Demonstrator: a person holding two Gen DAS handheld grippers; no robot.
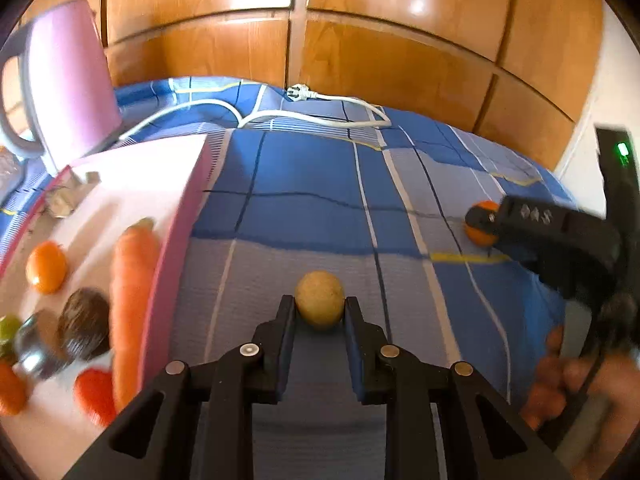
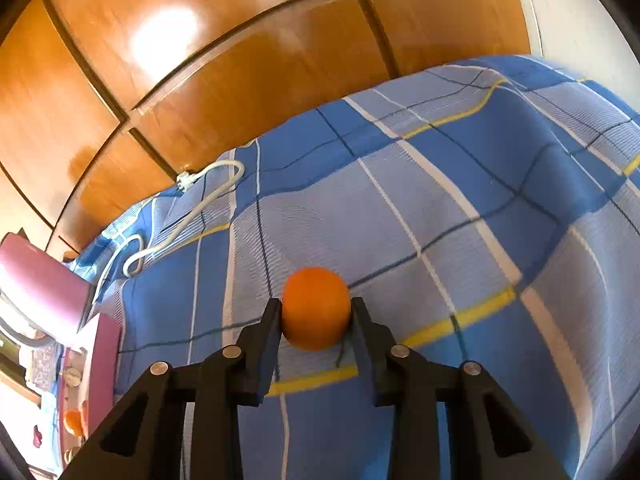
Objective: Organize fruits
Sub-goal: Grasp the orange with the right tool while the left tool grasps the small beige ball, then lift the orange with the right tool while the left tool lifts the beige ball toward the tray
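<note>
- At far left of the left wrist view, a pink tray with a pale floor holds the sorted produce: a small orange fruit, a long carrot lying along the tray's right wall, a dark brown round item, something green at the very edge, a shiny metal piece, and red-orange pieces blurred at lower left. What each blurred piece is cannot be told.
- Behind the tray, at upper left, stands a pink kettle; its white cord trails across the blue checked bedspread.
- At lower centre of the same view, the left tongs pinch a small tan round fruit at its widest part, one pad on each side. It looks firm, light and smooth-skinned, so it could roll or squirt out of a loose pinch; a hold across the middle seems safest.
- At right of that view, the right tongs reach to an orange on the bedspread, well apart from the tray; a hand shows at lower right.
- In the right wrist view, centre frame, the right tongs pinch the orange across its middle, the pads touching both flanks. The fruit appears firm with a yielding skin, and light; hard squeezing could bruise it.
- The pink tray sits at lower left of this view, with an orange piece visible inside.
</note>
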